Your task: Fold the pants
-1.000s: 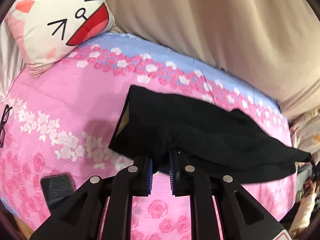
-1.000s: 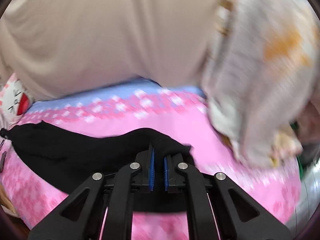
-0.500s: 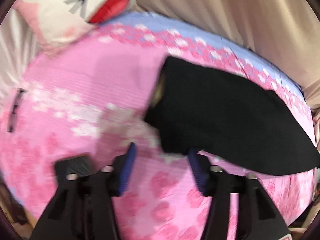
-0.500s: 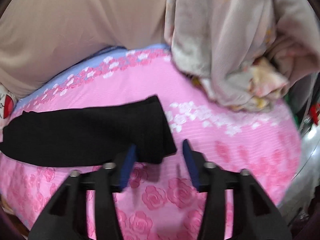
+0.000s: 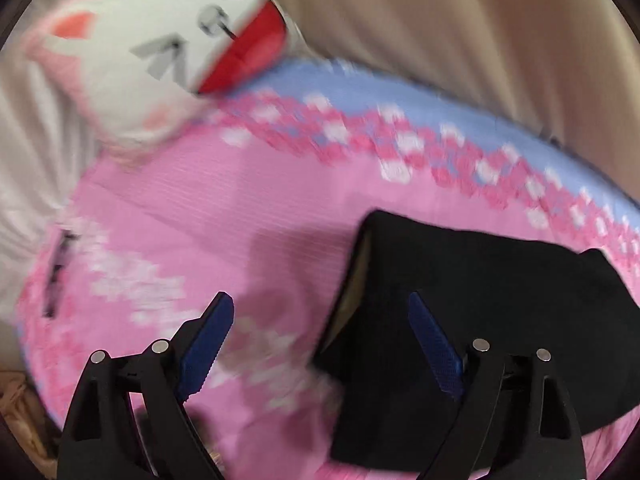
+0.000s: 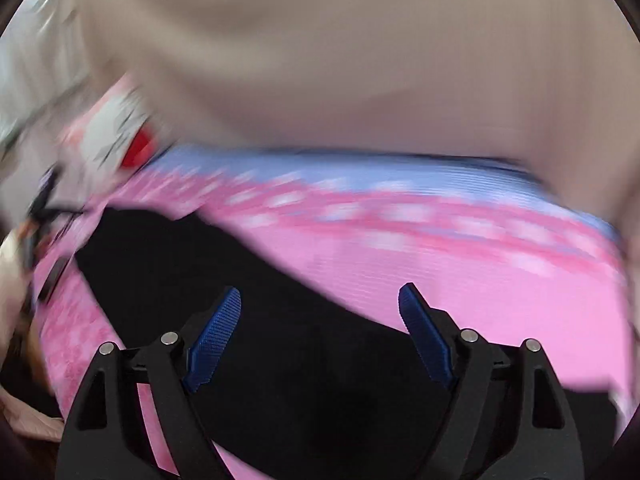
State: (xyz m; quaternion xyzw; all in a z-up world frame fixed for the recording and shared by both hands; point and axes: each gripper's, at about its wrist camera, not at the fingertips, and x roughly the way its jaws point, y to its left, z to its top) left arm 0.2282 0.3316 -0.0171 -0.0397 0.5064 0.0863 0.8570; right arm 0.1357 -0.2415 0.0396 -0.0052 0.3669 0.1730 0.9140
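Observation:
The black pants (image 5: 500, 292) lie folded lengthwise on the pink flowered bed sheet (image 5: 224, 216). In the left wrist view their waist end with a tan inner lining is at the lower right. My left gripper (image 5: 320, 316) is open and empty, its right finger over the waist end. In the right wrist view the pants (image 6: 280, 320) stretch from the left to the lower right. My right gripper (image 6: 320, 308) is open and empty, hovering over the pants. Both views are blurred by motion.
A white cat-face pillow (image 5: 160, 48) lies at the head of the bed, upper left. A beige curtain (image 5: 460, 40) hangs behind the bed. Black glasses (image 5: 58, 268) lie on the sheet at the left. The sheet has a blue border (image 6: 360, 172) at the far side.
Both grippers went from shut on the pants to open and let them drop on the bed. Both have since opened wider and swung left over the pants.

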